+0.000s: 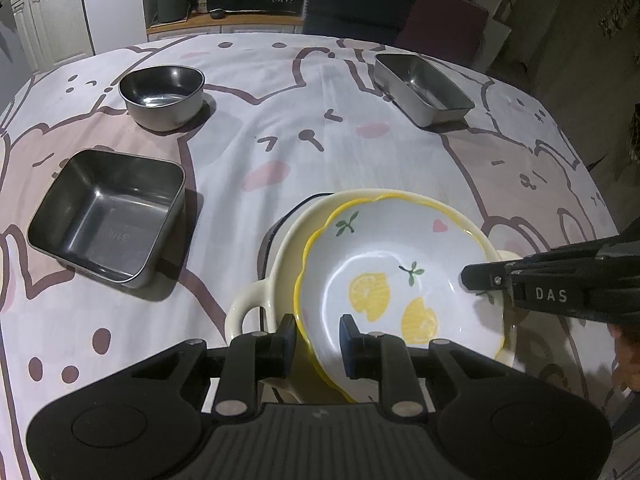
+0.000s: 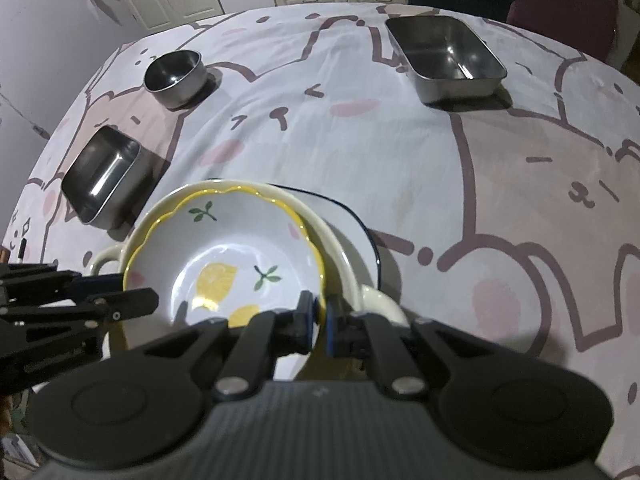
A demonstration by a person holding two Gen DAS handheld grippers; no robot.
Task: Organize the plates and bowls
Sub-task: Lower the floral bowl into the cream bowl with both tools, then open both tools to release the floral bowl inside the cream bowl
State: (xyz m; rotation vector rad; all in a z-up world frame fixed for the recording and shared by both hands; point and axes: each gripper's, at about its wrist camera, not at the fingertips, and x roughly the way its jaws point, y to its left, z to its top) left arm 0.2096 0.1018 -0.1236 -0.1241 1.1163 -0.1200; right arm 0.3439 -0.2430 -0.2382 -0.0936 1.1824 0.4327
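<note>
Lemon bowl's (image 2: 240, 264) rim between right hand-held gripper's (image 2: 319, 322) fingers.

Dim room, overhead light, soft shadows, fisheye bending, dark corners

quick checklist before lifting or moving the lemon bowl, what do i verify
1. Right gripper jaws pinching the lemon bowl rim: ok, closed on it.
2. Left gripper jaws straddle the rim: ok, but not closed, gap visible.
3. Lemon bowl seated level in the cream handled dish: not ok, it sits tilted.
4. Dark-rimmed plate under the stack: cannot tell if centred.
5. Square steel container, round steel bowl and rectangular steel tray apart from the stack: ok.
</note>
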